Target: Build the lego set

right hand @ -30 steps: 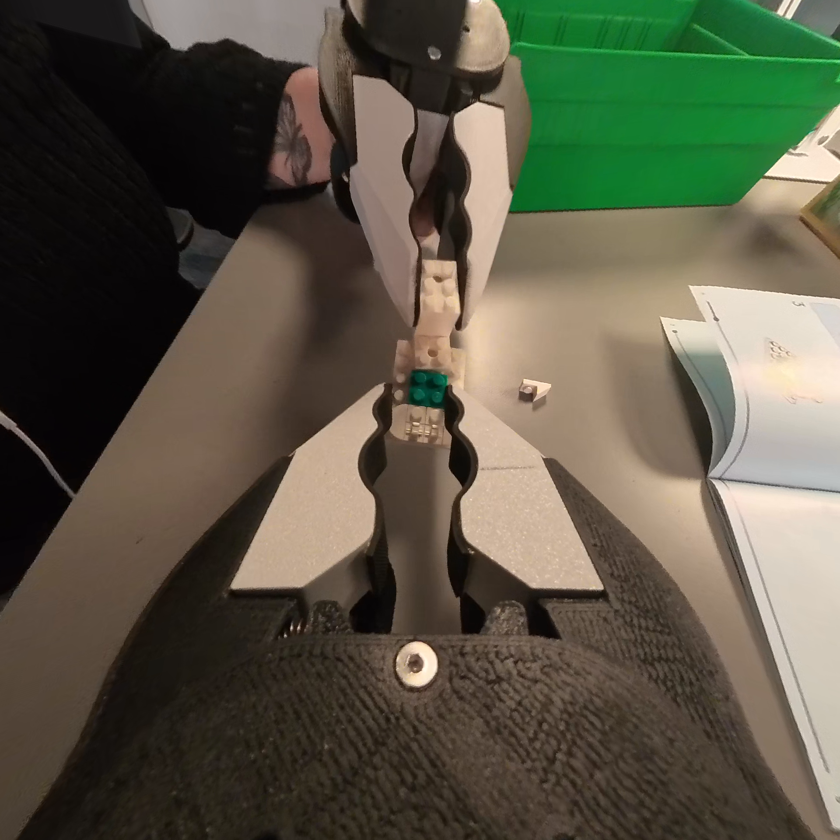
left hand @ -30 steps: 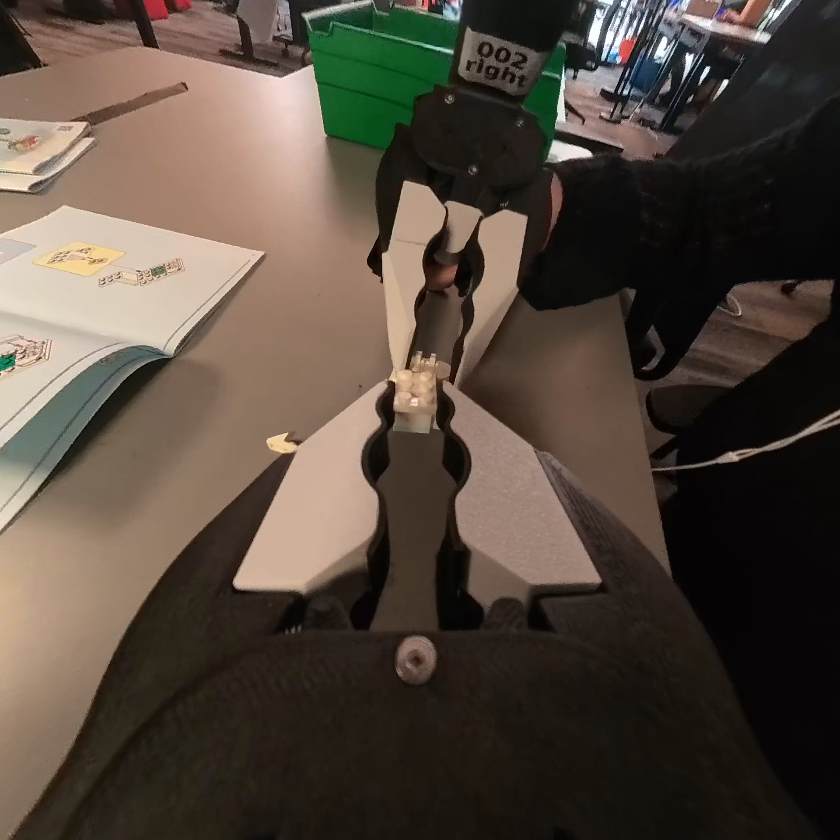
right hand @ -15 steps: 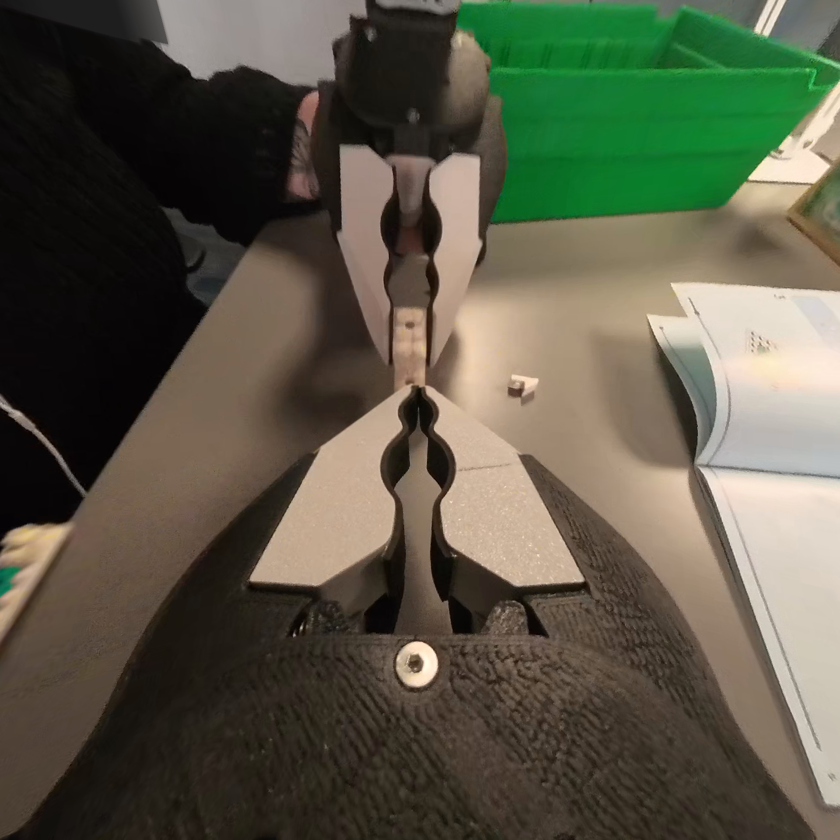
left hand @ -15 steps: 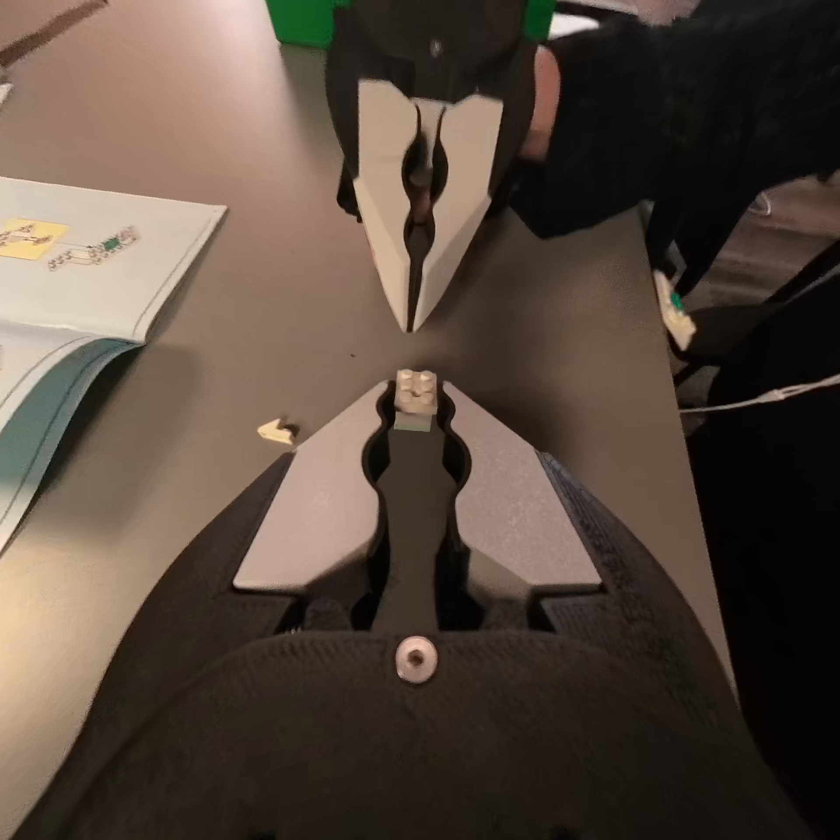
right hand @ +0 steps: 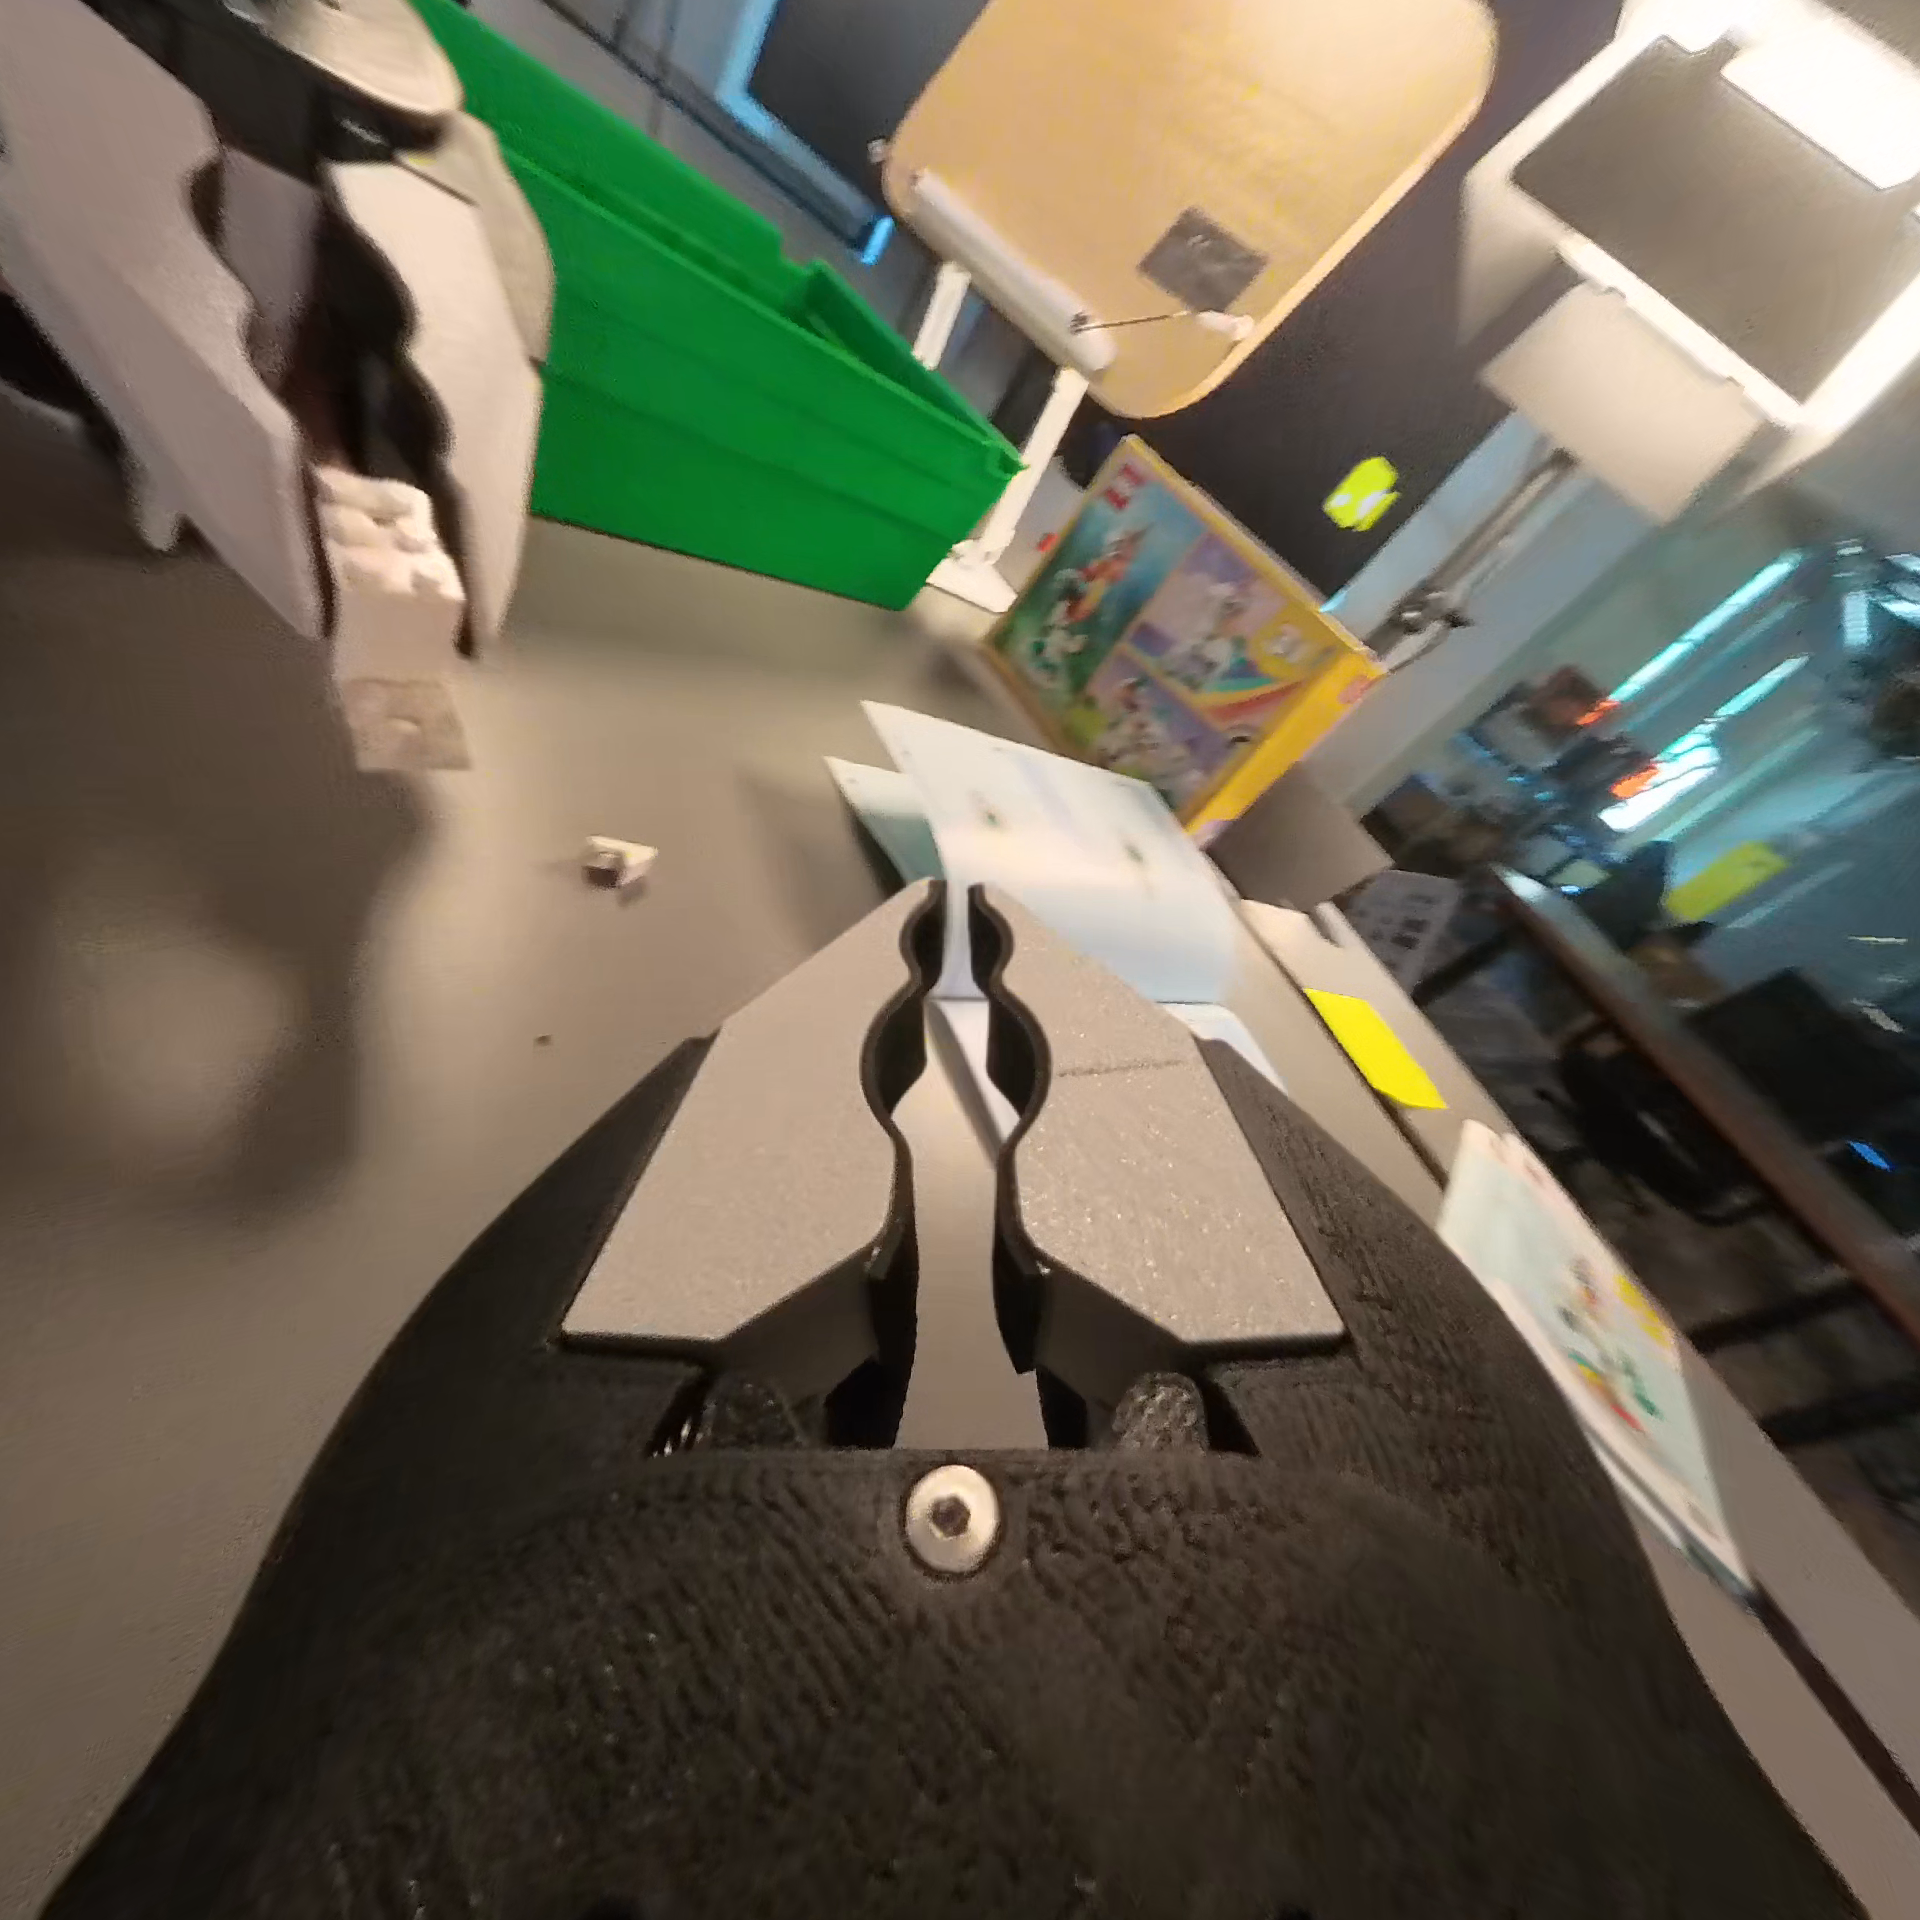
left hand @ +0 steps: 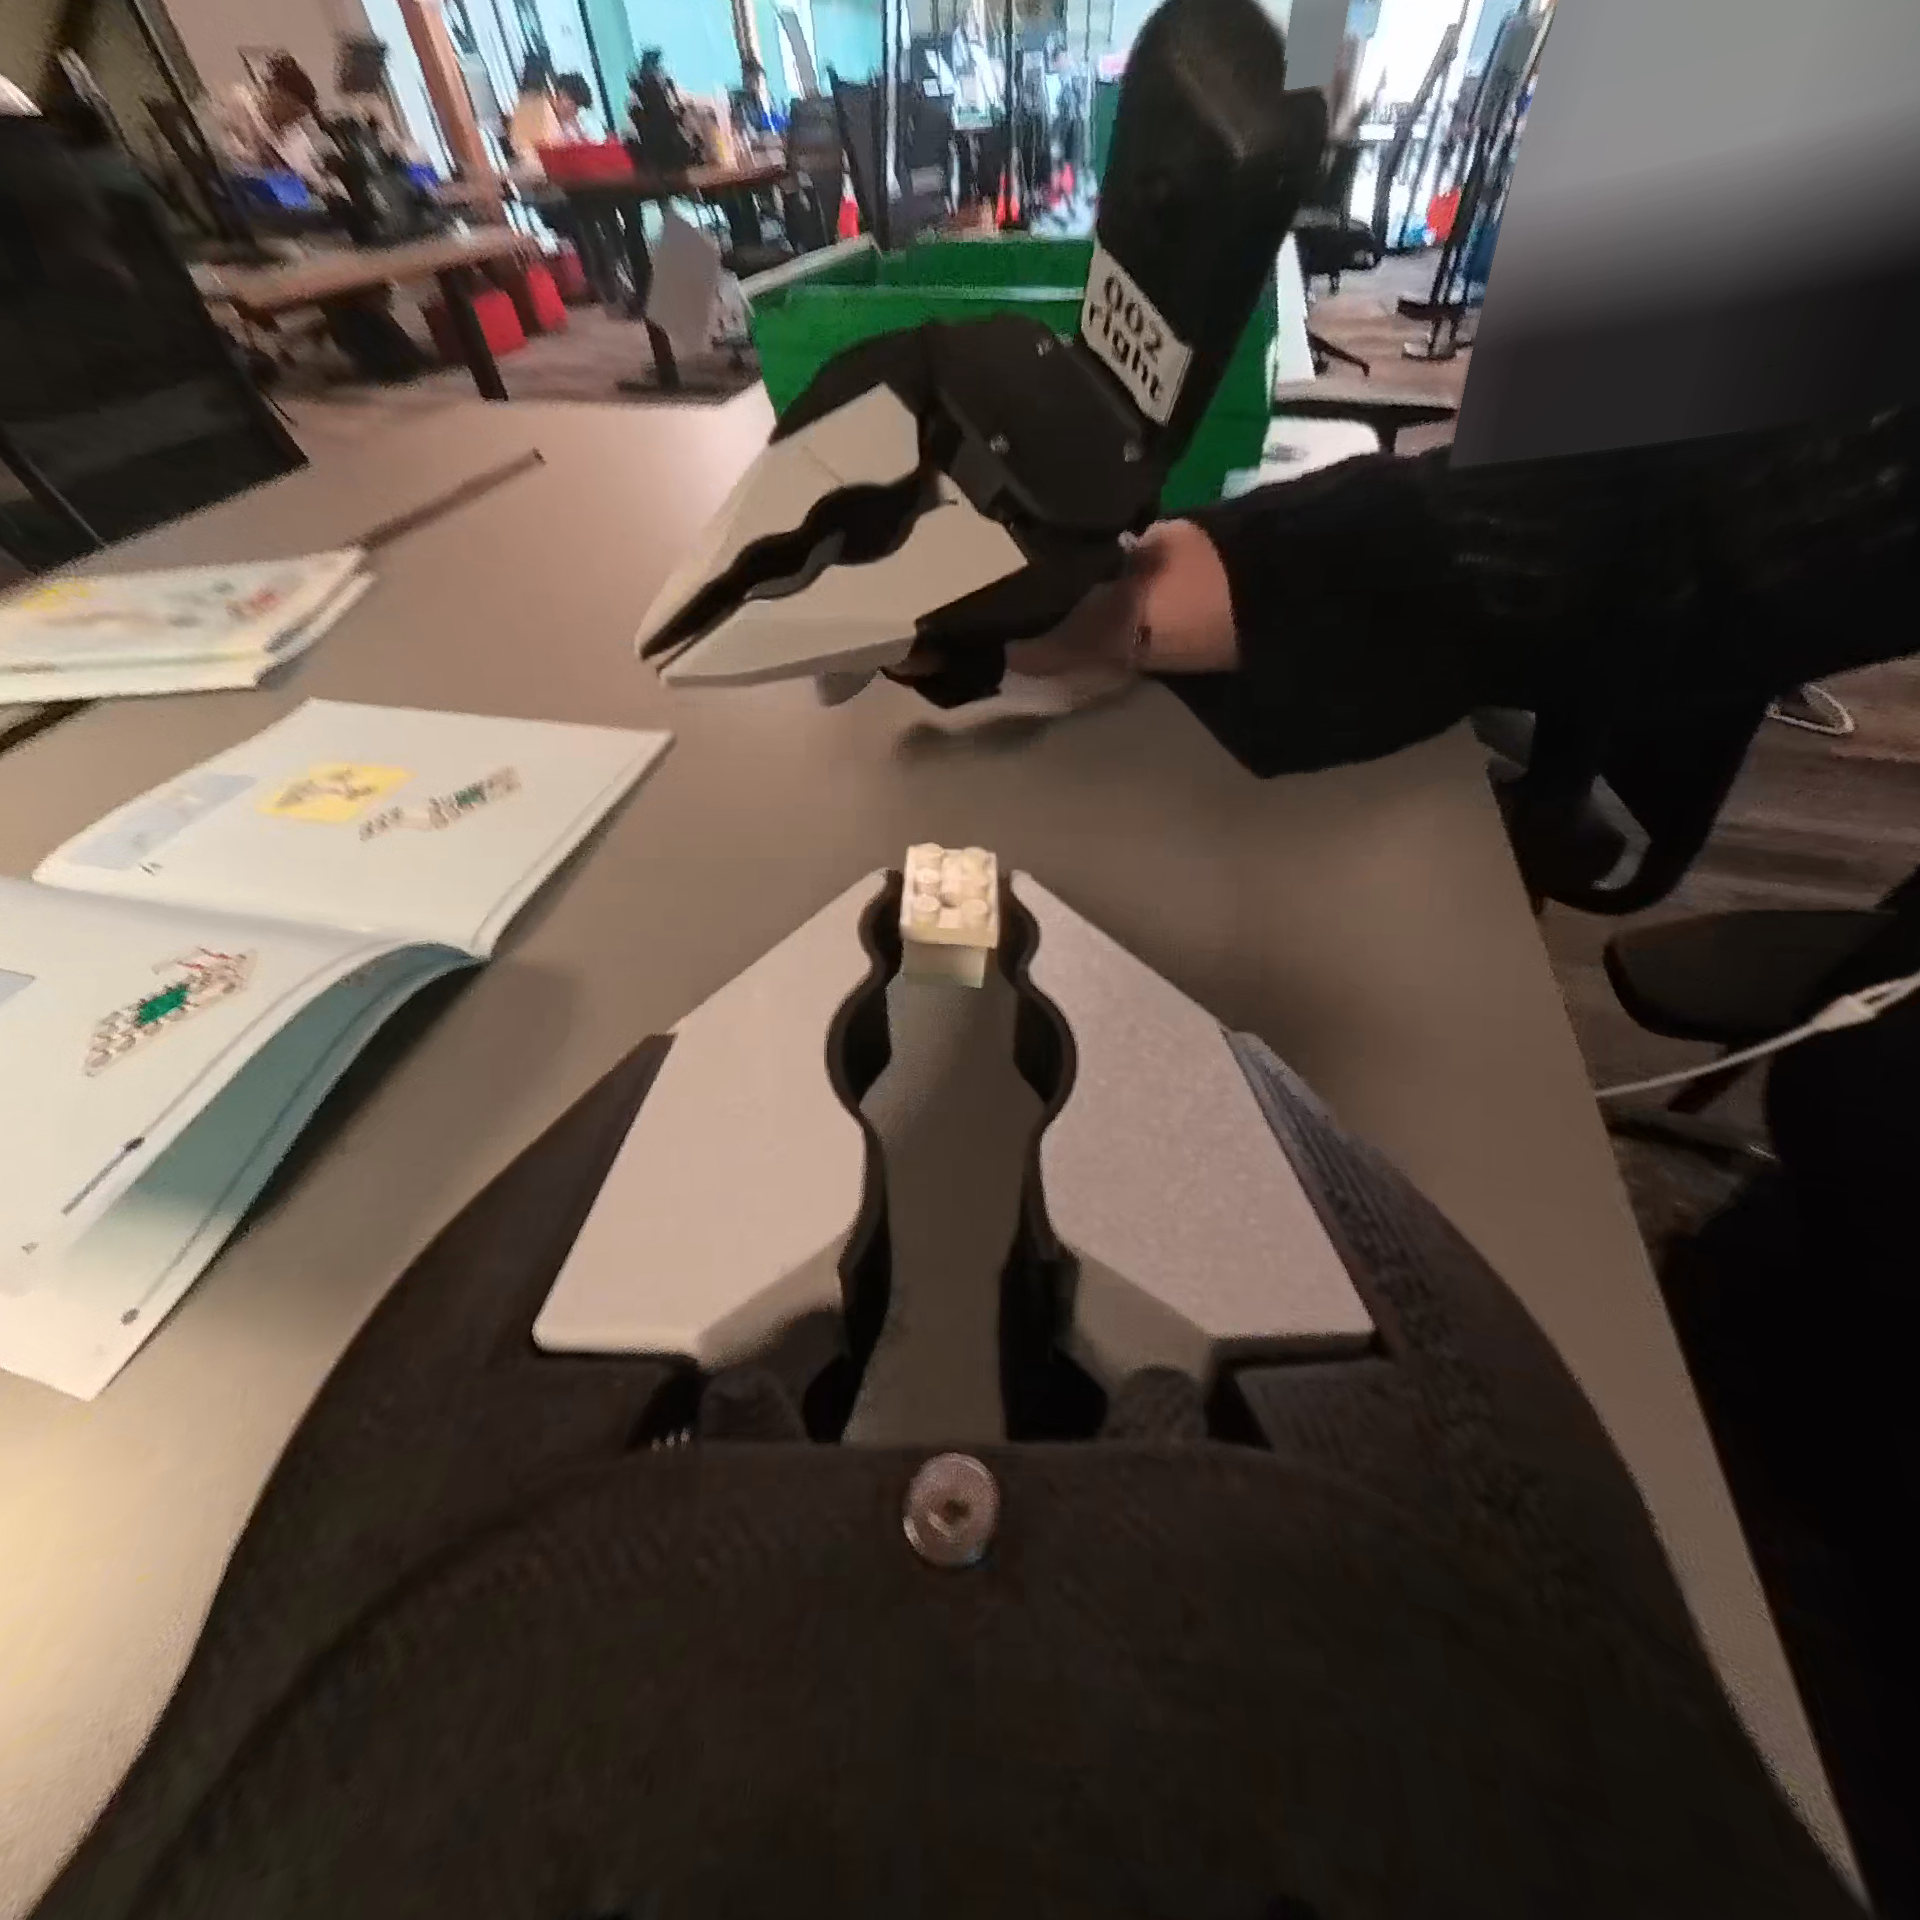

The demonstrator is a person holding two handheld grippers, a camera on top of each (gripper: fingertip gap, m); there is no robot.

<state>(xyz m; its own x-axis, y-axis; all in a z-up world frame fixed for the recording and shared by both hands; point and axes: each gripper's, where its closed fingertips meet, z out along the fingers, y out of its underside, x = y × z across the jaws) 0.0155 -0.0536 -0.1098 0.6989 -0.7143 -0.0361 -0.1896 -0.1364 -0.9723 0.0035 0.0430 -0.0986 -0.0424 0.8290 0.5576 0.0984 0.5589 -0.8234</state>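
Observation:
My left gripper (left hand: 951, 883) is shut on a small white studded brick (left hand: 948, 909) and holds it above the grey table (left hand: 1195, 883). It also shows at the upper left of the right wrist view (right hand: 395, 613), with the white brick (right hand: 390, 551) between its fingers. My right gripper (right hand: 956, 896) is empty, its fingertips closed to a thin slit. In the left wrist view it (left hand: 665, 655) lies tilted on its side beyond the brick, apart from it, held by a hand (left hand: 1143, 613). A small loose white piece (right hand: 618, 862) lies on the table.
An open instruction booklet (left hand: 312, 831) lies at the left, with more booklets (left hand: 177, 623) behind it. A green bin (right hand: 727, 416) stands at the back of the table. A colourful set box (right hand: 1174, 644) and a yellow note (right hand: 1371, 1049) are near the booklet (right hand: 1039, 862). About 10 cm separates my left fingertips from my right. Between my left fingertips and the small loose white piece (right hand: 618, 862) there is roughly 9 cm.
A second ago my right gripper held a green-and-white assembly against the left's brick. It has let go, closed empty, and swung away onto its side. The left still holds the white brick.

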